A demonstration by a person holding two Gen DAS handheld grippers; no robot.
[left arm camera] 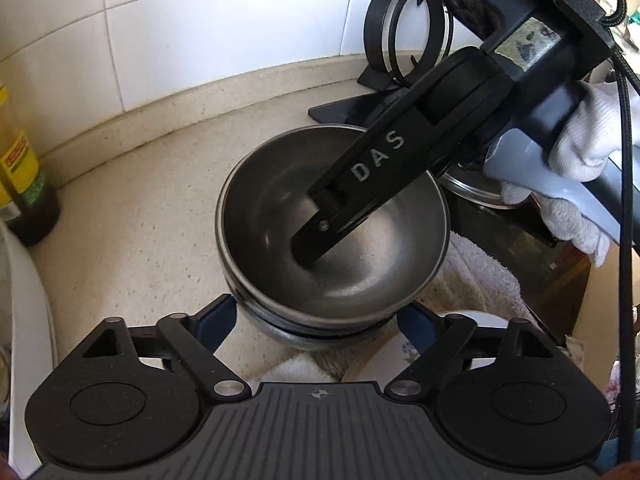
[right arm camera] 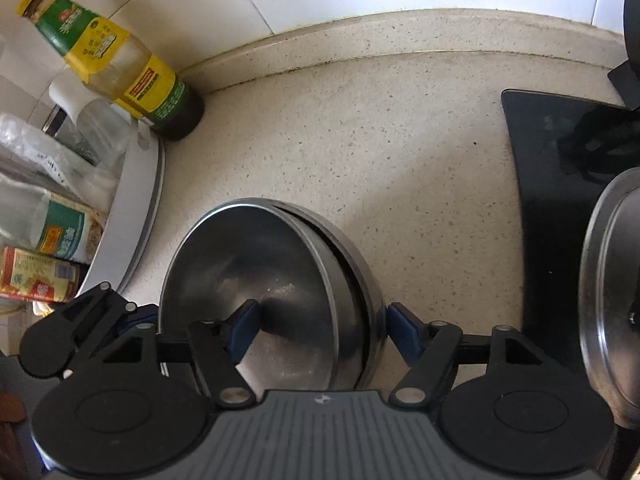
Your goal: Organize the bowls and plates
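Note:
Two steel bowls are nested on the beige counter. The upper bowl (left arm camera: 280,216) sits tilted inside the lower bowl (left arm camera: 304,338). My right gripper (right arm camera: 318,330) is open and straddles the right-hand walls of both bowls (right arm camera: 248,264): its left finger is inside the upper bowl, its right finger outside the lower bowl (right arm camera: 370,296). In the left wrist view the right gripper's black finger (left arm camera: 320,236) reaches down into the bowl. My left gripper (left arm camera: 316,322) is open, its blue pads on either side of the stack's near edge; whether they touch is unclear.
A yellow-labelled oil bottle (right arm camera: 116,60) stands in the back left corner beside a white appliance (right arm camera: 136,200) and packaged goods. A black stove (right arm camera: 556,200) with a steel lid (right arm camera: 608,292) lies to the right. A white towel (left arm camera: 476,276) lies under the bowls.

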